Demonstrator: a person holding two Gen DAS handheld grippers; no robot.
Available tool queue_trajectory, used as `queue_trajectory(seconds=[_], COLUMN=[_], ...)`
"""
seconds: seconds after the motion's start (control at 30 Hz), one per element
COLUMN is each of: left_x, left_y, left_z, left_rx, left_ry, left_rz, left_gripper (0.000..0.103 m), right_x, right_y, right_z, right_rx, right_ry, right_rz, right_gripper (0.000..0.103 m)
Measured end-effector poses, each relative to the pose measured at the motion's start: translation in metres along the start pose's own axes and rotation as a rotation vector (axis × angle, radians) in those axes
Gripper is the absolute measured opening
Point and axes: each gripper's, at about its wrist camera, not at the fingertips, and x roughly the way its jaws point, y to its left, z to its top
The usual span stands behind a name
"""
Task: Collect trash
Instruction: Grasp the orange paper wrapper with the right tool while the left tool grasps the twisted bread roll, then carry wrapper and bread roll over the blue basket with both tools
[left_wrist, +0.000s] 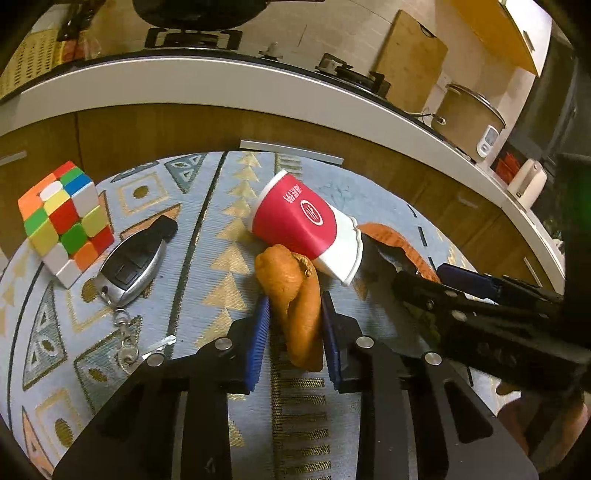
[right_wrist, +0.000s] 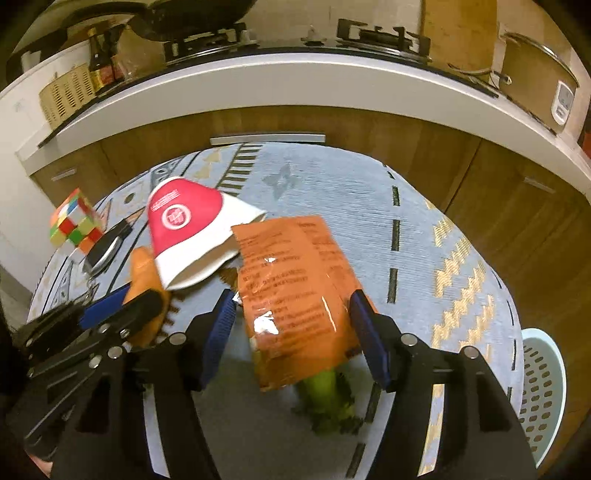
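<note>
An orange-brown peel (left_wrist: 295, 295) lies on the patterned round table; my left gripper (left_wrist: 295, 306) has its blue pads against both of its sides, shut on it. A red and white paper cup (left_wrist: 306, 225) lies on its side just beyond, touching the peel. In the right wrist view my right gripper (right_wrist: 293, 306) is open around an orange snack wrapper (right_wrist: 295, 295), with a gap on each side. The cup (right_wrist: 192, 236) lies to its left. A green vegetable scrap (right_wrist: 328, 398) lies under the wrapper. The left gripper with the peel (right_wrist: 144, 280) shows at the left.
A Rubik's cube (left_wrist: 66, 221) and a car key with keyring (left_wrist: 129, 266) lie at the table's left. A pale perforated basket (right_wrist: 543, 391) stands beyond the table's right edge. Kitchen cabinets and a counter (left_wrist: 221, 81) run behind the table.
</note>
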Motion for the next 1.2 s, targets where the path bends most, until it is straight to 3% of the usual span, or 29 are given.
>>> queue_trajectory(seconds=[0.13, 0.27, 0.5, 0.8, 1.2], left_x=[-0.003, -0.009, -0.019, -0.059, -0.091], left_y=[-0.001, -0.006, -0.013, -0.047, -0.141], left_z=[-0.001, -0.004, -0.006, -0.011, -0.022], left_rx=[0.005, 0.032, 0.05, 0.092, 0.243], left_ry=[-0.011, -0.036, -0.061, -0.106, -0.134], left_rz=[-0.005, 0.012, 0.004, -0.066, -0.19], left_gripper=[0.026, 0.026, 0.025, 0.025, 0.025], right_x=[-0.001, -0.013, -0.053, -0.102, -0.161], right_y=[-0.013, -0.026, -0.041, -0.064, -0.115], right_z=[-0.001, -0.003, -0.011, -0.03, -0.073], right_rx=[0.058, 0.131, 0.196, 0.227, 0.298], right_ry=[-0.008, -0.045, -0.137, -0.212, -0.287], right_rz=[0.046, 0.1, 0.094, 0.059, -0.003], right_gripper=[0.039, 0.032, 0.02, 0.018, 0.018])
